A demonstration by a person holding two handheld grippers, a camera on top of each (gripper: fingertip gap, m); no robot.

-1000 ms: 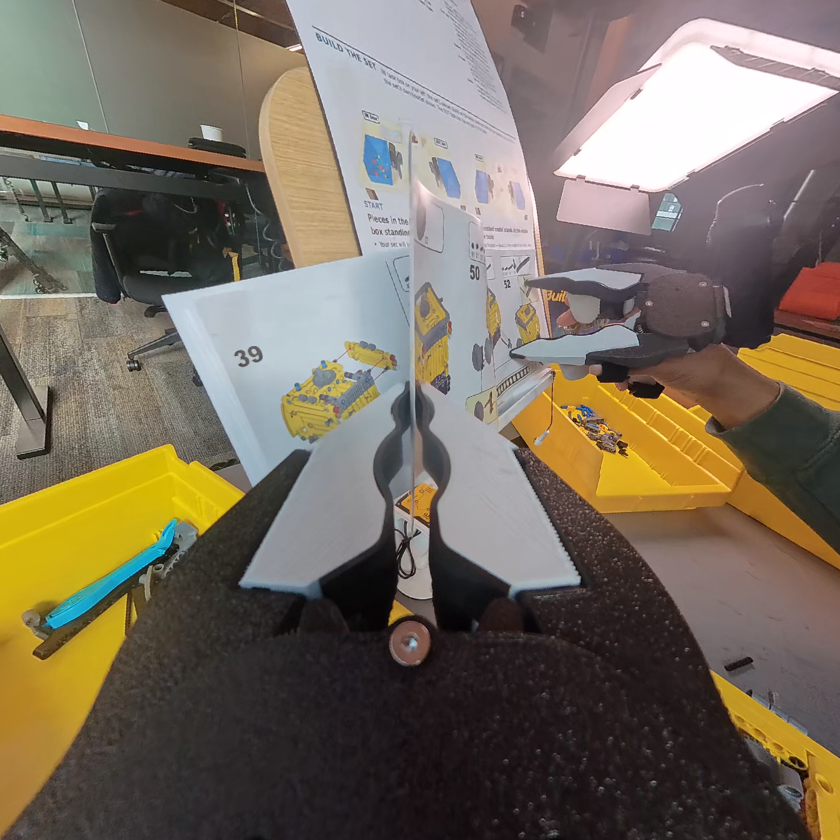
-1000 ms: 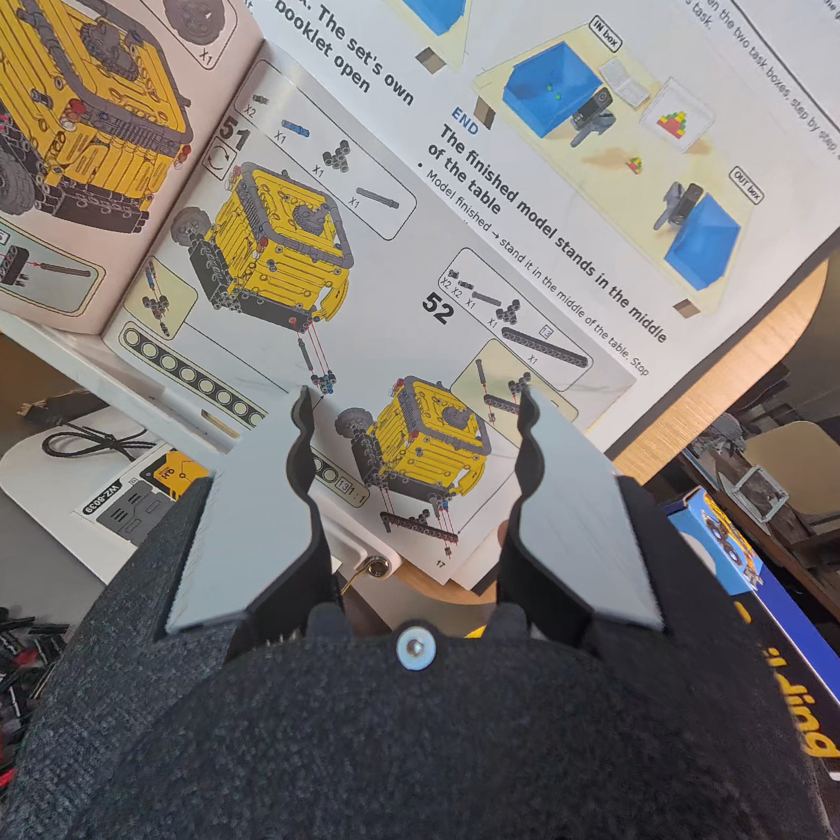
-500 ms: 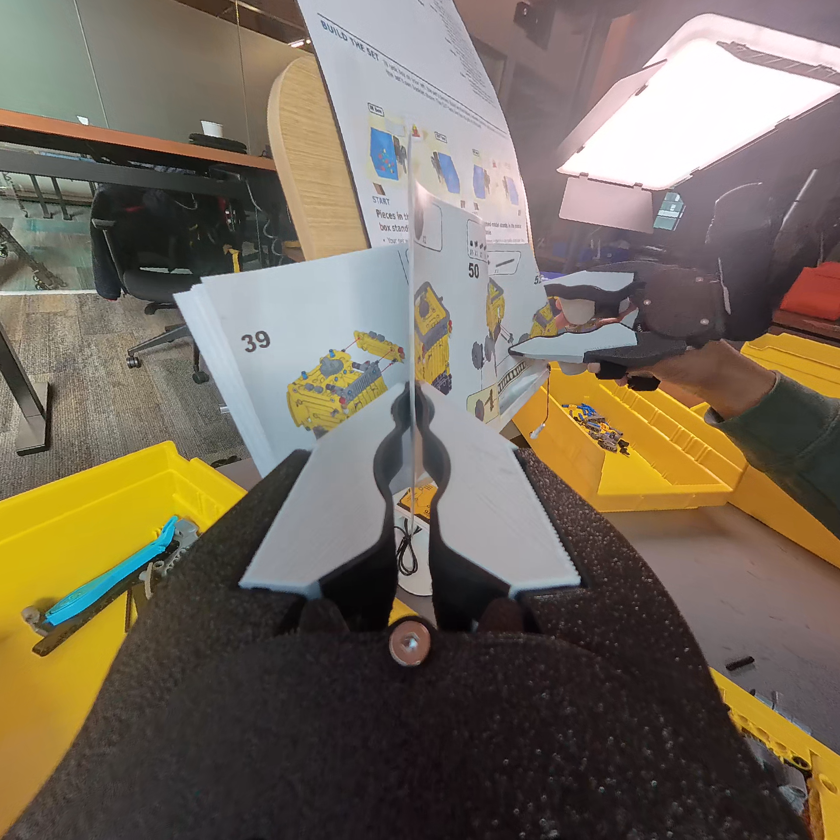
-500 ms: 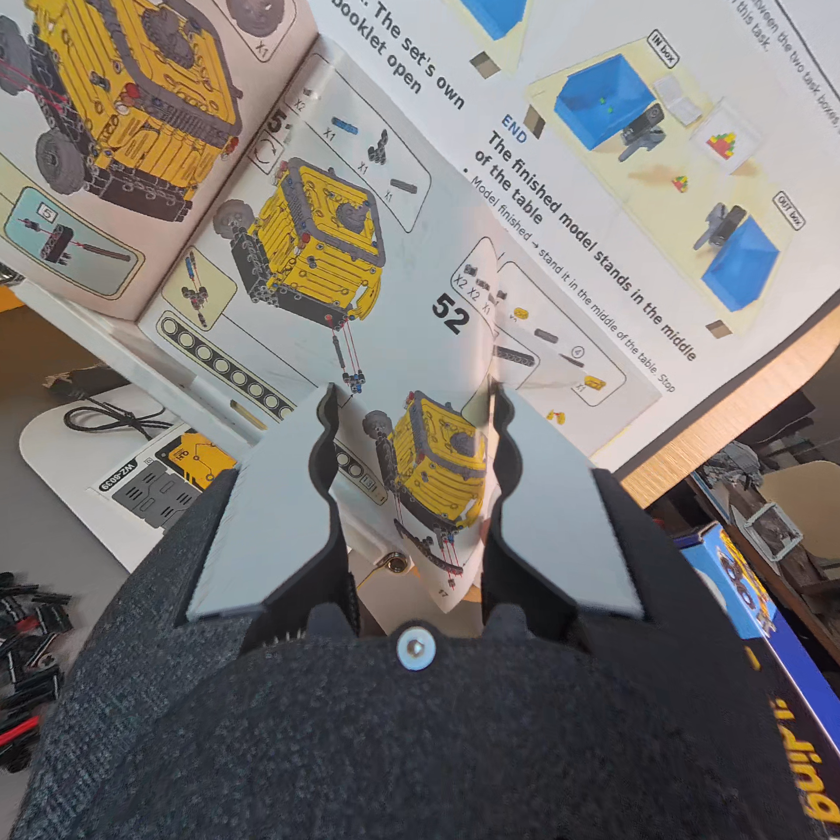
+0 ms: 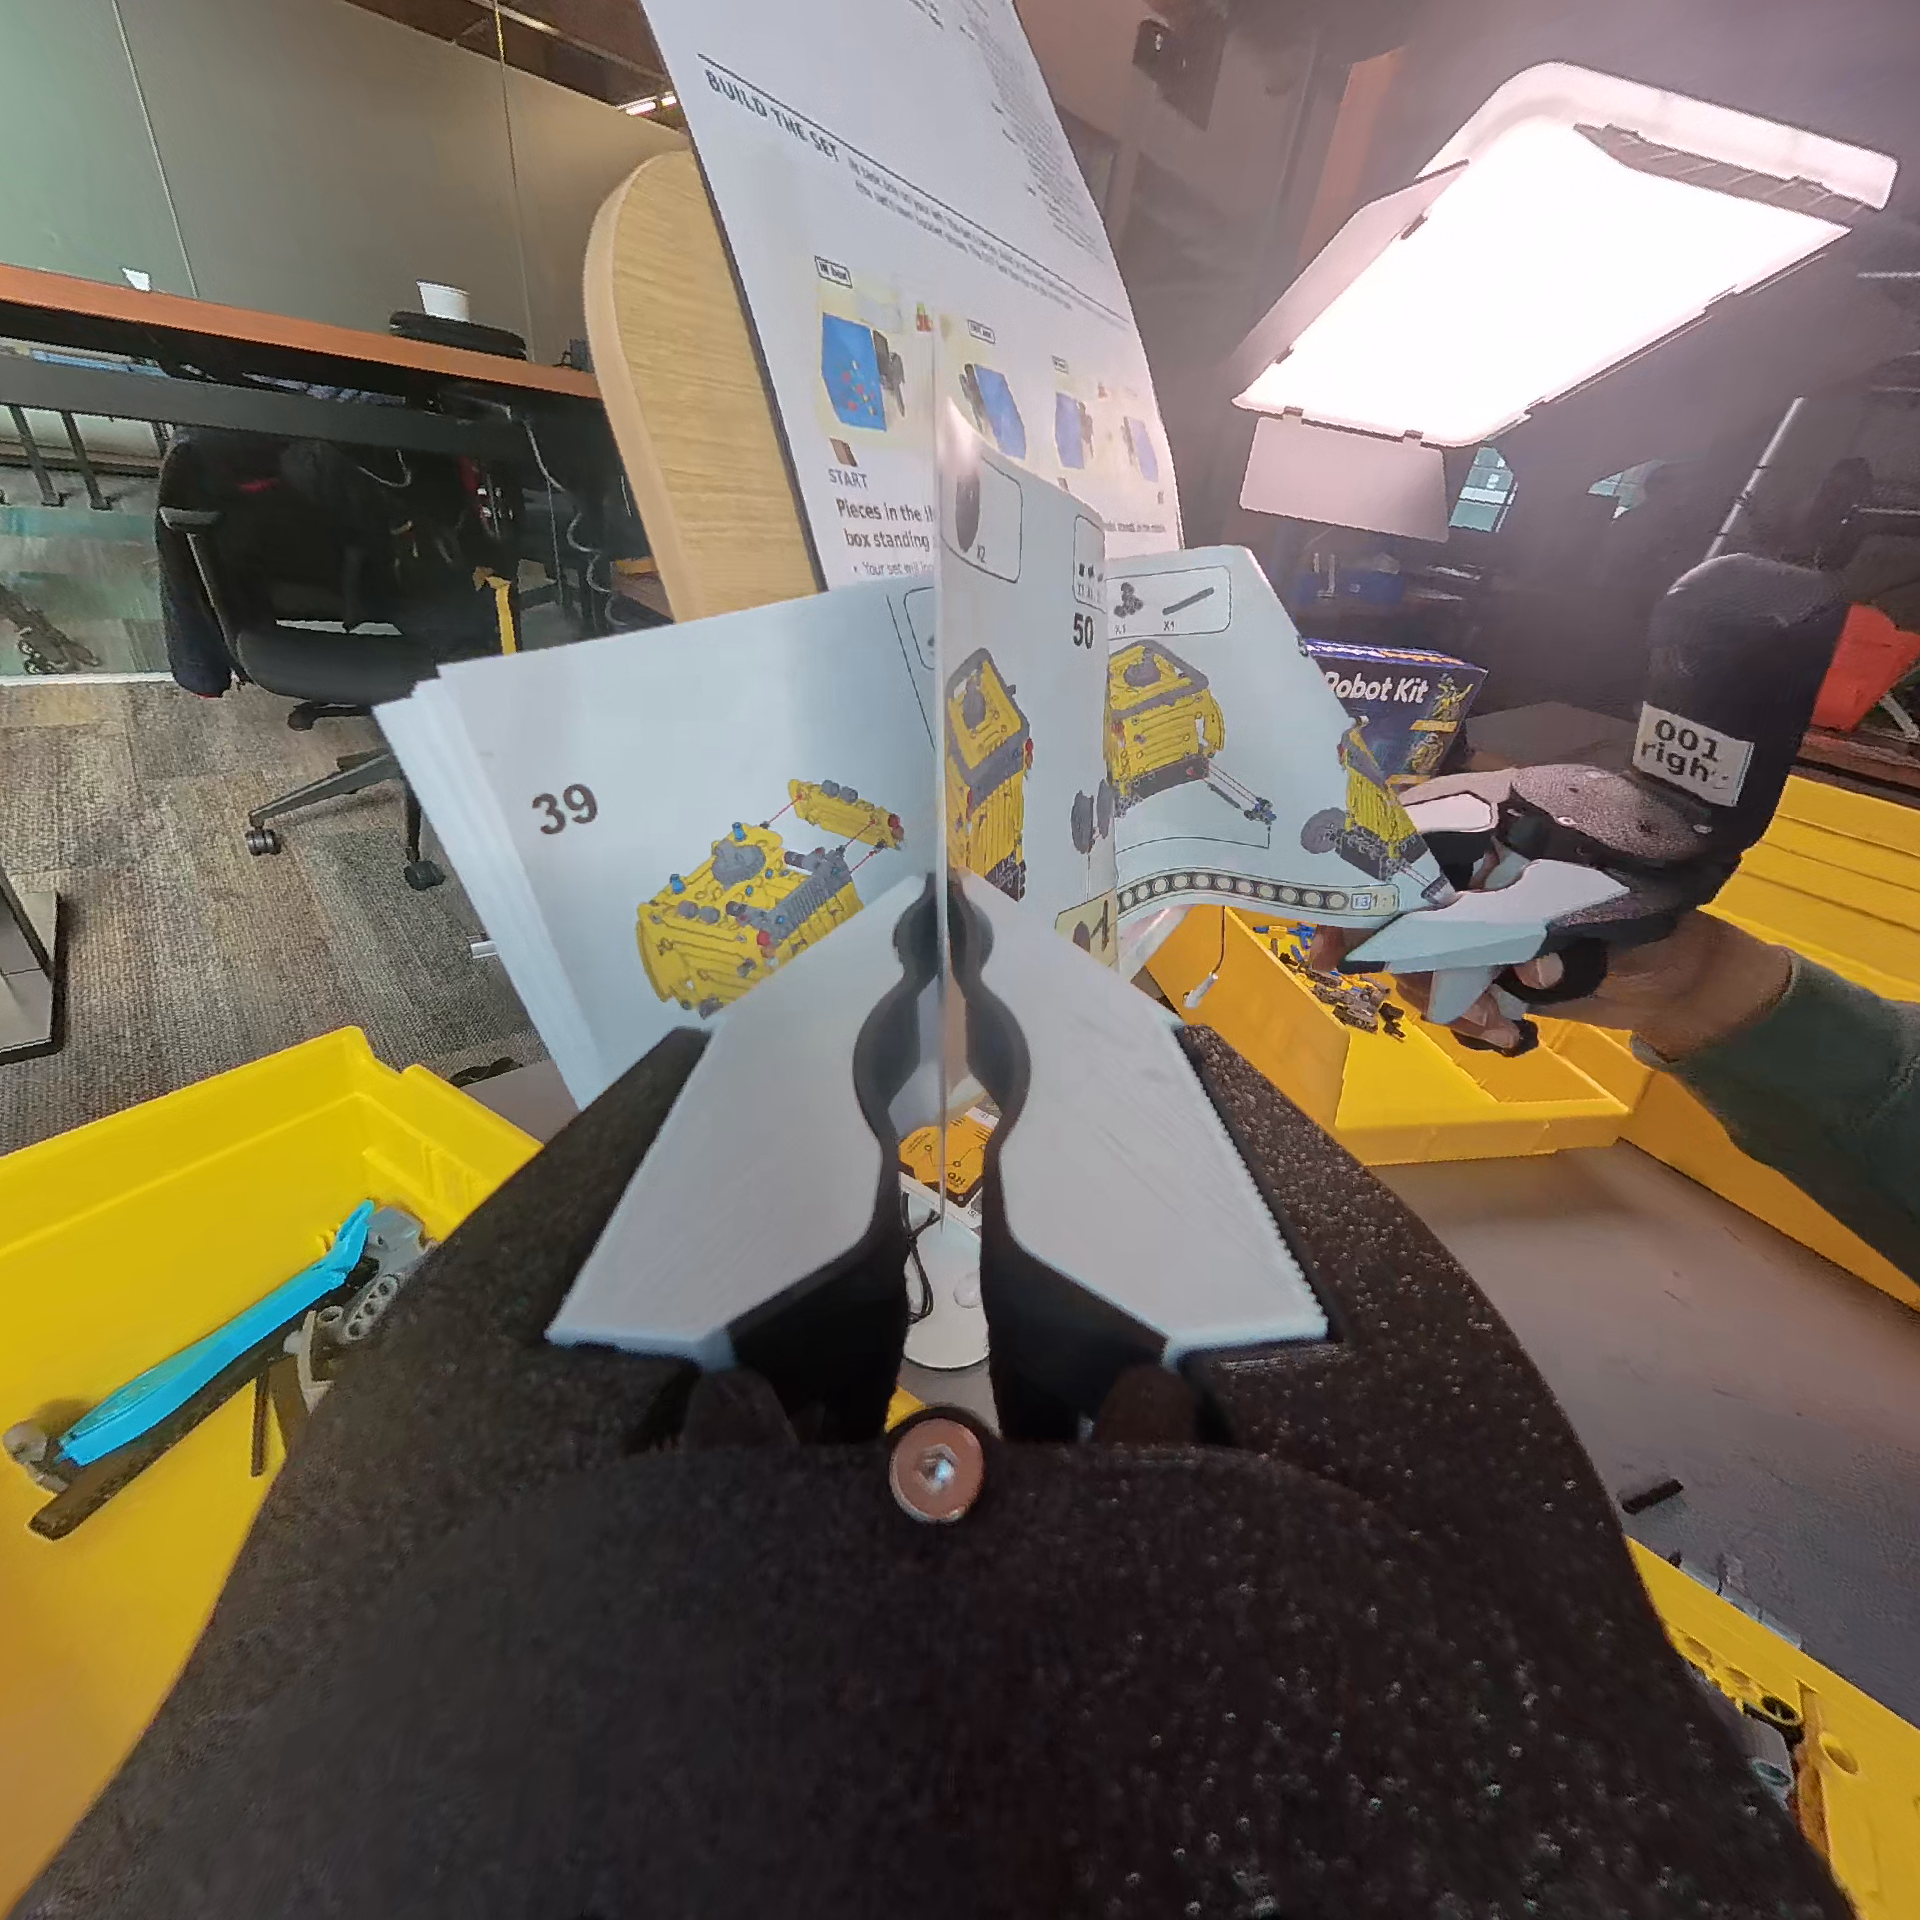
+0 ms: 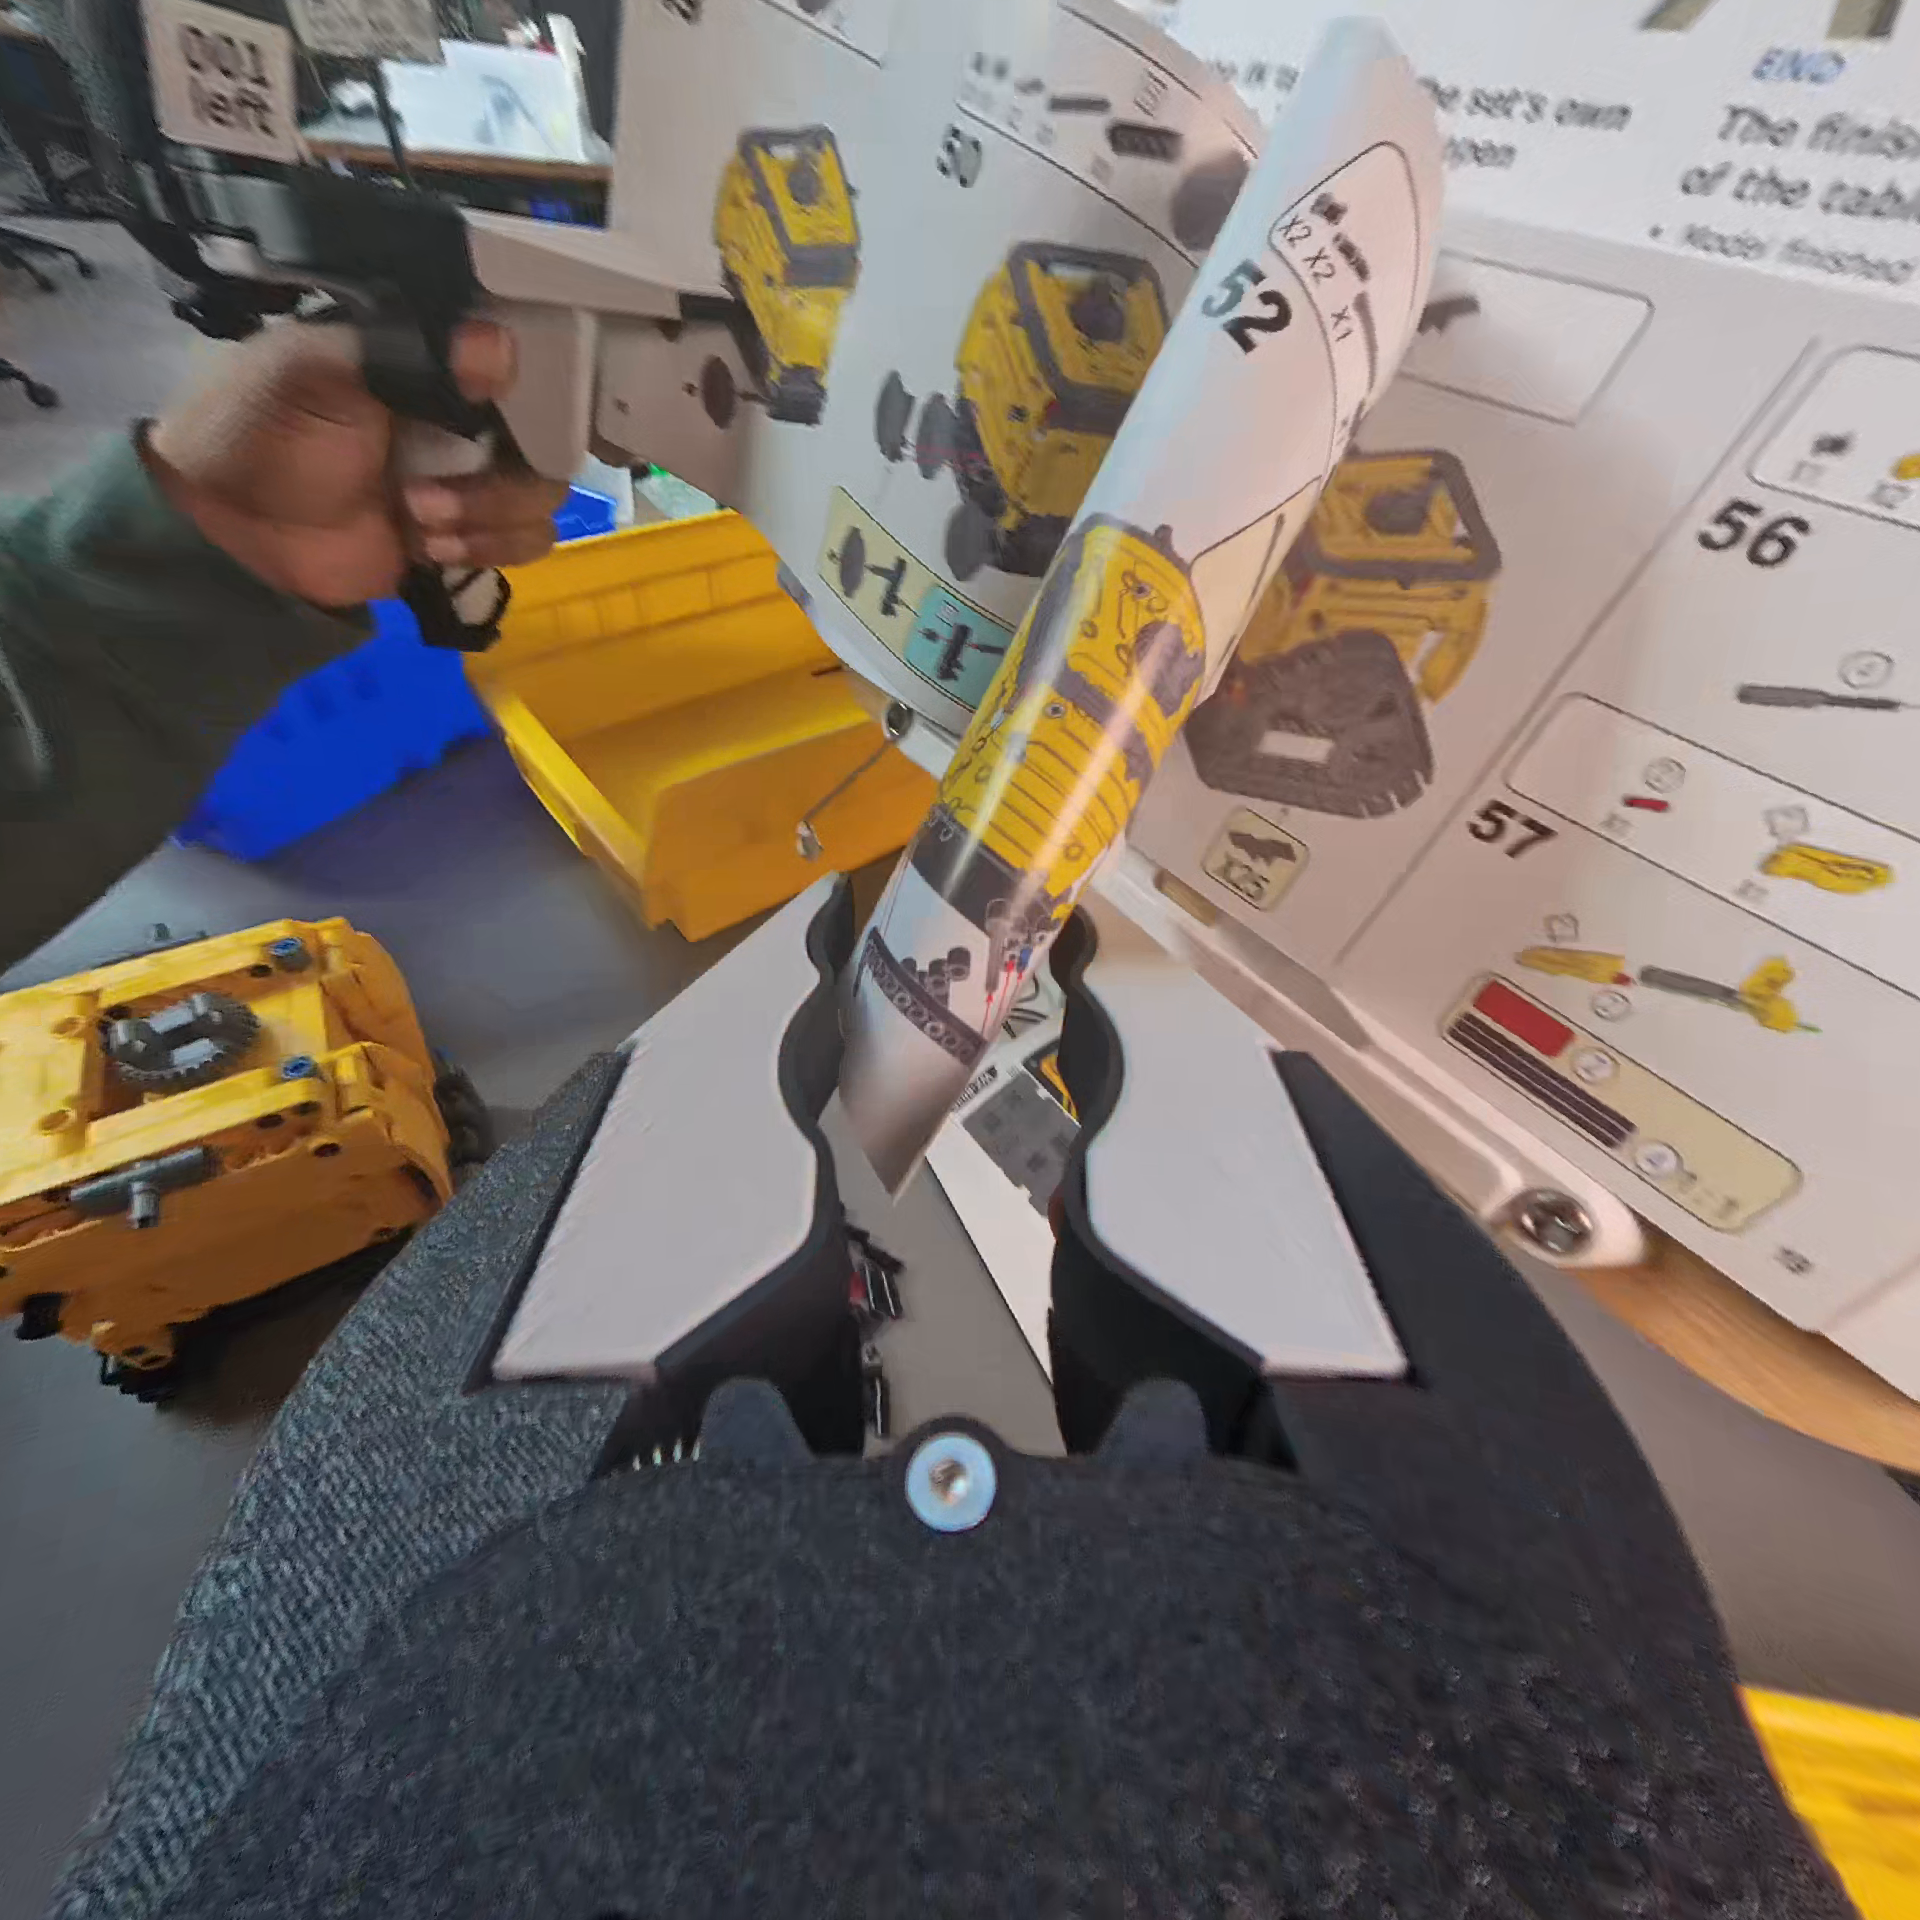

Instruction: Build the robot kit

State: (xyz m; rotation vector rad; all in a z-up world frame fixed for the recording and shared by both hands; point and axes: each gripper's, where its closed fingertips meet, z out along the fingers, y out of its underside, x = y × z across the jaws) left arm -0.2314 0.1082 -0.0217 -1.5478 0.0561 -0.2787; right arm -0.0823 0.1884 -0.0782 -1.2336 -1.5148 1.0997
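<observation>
A: What is on the left?

B: The left gripper [image 5: 940,904] has its fingers [image 5: 769,1122] pressed narrow on the edge of one upright page [image 5: 951,727] of an open instruction booklet [image 5: 665,790]. The sheet stands edge-on between the fingertips. Left of those fingers lies a yellow bin [image 5: 197,1174] with a blue tool [image 5: 223,1351] in it.

A: How would the paper handle?

B: By my judgement it is light, thin, floppy, glossy enough to slip and easy to crease or tear. It is best pinched near a free edge or corner.

A: And to the right?

B: The right gripper [image 6: 951,935] has a curling page [image 6: 1049,727] between its fingertips, with the fingers partly closed around the lower corner. Whether they actually pinch it, I cannot tell. Left of these fingers sits a yellow brick-built model [image 6: 197,1132] on the grey table [image 6: 540,956]. Beyond the fingertips, the booklet's white pages show yellow vehicle drawings.
</observation>
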